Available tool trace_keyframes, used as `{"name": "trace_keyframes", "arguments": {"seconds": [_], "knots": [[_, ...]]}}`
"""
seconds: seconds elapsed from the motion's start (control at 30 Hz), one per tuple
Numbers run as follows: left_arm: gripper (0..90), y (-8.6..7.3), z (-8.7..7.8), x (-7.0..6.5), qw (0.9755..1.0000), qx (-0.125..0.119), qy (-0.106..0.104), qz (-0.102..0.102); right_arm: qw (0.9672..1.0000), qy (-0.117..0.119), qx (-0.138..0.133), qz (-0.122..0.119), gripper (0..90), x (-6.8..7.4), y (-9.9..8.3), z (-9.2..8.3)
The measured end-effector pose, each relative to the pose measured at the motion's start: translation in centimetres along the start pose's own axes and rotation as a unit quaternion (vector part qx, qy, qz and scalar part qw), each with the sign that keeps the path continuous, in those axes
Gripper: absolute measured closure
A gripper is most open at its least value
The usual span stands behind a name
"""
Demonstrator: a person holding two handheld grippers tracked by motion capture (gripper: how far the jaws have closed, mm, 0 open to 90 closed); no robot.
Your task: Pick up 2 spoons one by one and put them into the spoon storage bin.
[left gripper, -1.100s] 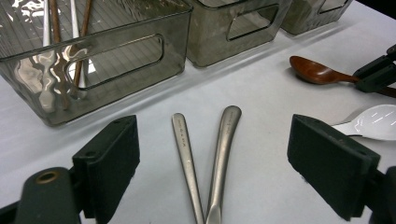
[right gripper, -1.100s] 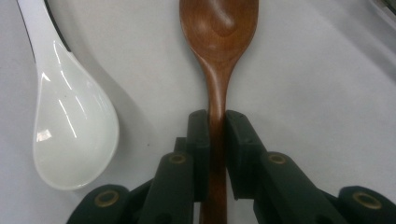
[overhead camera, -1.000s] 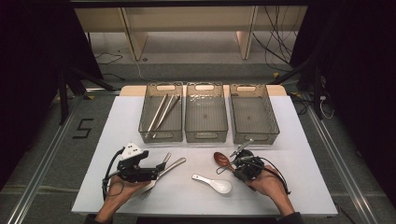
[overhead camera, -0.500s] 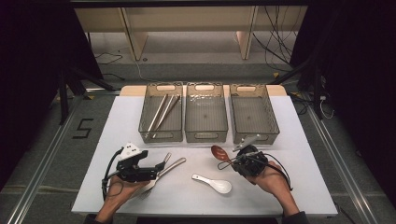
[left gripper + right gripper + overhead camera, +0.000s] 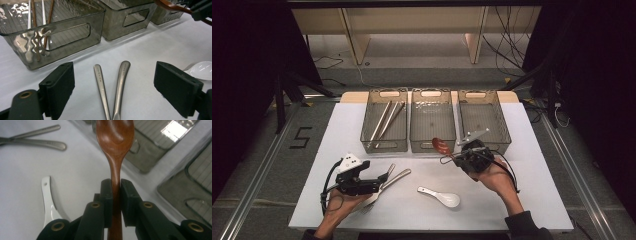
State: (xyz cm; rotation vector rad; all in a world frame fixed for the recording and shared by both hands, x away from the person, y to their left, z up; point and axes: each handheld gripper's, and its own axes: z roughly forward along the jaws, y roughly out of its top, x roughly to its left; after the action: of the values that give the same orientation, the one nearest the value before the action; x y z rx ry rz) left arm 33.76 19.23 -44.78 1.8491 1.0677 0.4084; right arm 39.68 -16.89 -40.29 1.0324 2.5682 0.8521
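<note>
My right gripper (image 5: 458, 159) (image 5: 115, 186) is shut on the handle of a brown wooden spoon (image 5: 442, 147) (image 5: 115, 142); it holds the spoon above the table, bowl toward the middle bin (image 5: 432, 121). At the front left my left gripper (image 5: 383, 180) (image 5: 113, 87) rests low on the table, jaws wide open. Two metal utensil handles (image 5: 111, 85) (image 5: 395, 176) lie between its fingers, untouched. A white ceramic spoon (image 5: 440, 196) (image 5: 50, 200) lies on the white table between the two hands.
Three clear grey bins stand in a row at the back. The left bin (image 5: 384, 122) (image 5: 47, 27) holds several chopsticks; the right bin (image 5: 483, 116) looks bare inside. The table's front edge (image 5: 427, 227) runs just under both forearms.
My right gripper has risen off the table with the brown spoon and moved toward the bins. The left gripper has stayed put.
</note>
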Motion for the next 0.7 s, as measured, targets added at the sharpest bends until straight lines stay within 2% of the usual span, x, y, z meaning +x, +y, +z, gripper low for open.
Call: {"name": "trace_keyframes", "arguments": {"seconds": [0.5,0.7], "knots": [[16.6,-0.1,0.0,0.1,1.0000,-0.003,0.001,0.000,0.9996,-0.019,-0.023,-0.001,81.7,-0.7,5.2,1.1],[16.6,-0.2,0.0,0.3,1.0000,-0.004,0.002,0.001,0.9992,-0.033,-0.019,0.005,81.6,-1.7,7.3,2.0]]}}
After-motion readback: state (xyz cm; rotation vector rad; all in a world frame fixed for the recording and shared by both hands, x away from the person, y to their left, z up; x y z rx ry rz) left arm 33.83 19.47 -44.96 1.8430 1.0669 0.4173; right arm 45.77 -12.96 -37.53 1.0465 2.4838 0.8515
